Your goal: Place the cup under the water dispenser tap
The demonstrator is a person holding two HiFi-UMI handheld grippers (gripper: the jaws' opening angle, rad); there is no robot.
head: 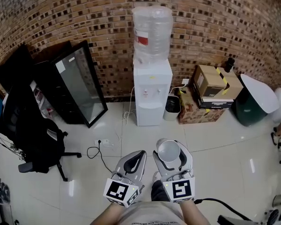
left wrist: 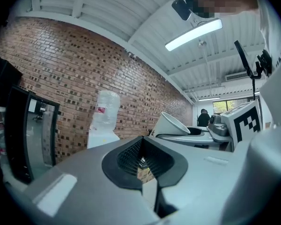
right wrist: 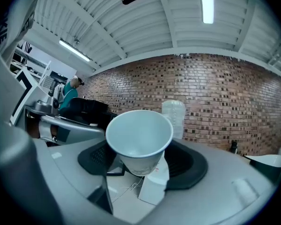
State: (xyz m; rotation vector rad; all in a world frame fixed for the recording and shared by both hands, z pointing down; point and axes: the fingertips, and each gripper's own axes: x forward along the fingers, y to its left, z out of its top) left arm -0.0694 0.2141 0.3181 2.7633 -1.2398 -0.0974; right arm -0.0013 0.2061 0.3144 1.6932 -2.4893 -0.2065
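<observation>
A white paper cup (head: 168, 150) sits upright between the pads of my right gripper (head: 170, 154), which is shut on its lower wall. The right gripper view has the empty cup (right wrist: 139, 137) in the middle, between the black pads (right wrist: 189, 163). The white water dispenser (head: 152, 95) with its clear bottle (head: 152, 29) stands against the brick wall, well ahead of both grippers. Its taps (head: 151, 92) face me. My left gripper (head: 136, 157) is beside the right one, shut and empty. From the left gripper view the cup (left wrist: 174, 124) shows to the right and the dispenser (left wrist: 102, 137) to the left.
Black panels and a glass-fronted frame (head: 79, 86) lean on the wall at left, with an office chair (head: 35, 137) nearer me. A small bin (head: 172, 108), cardboard boxes (head: 208, 90) and a green bin (head: 253, 100) stand right of the dispenser. A power strip with cable (head: 103, 144) lies on the tiles.
</observation>
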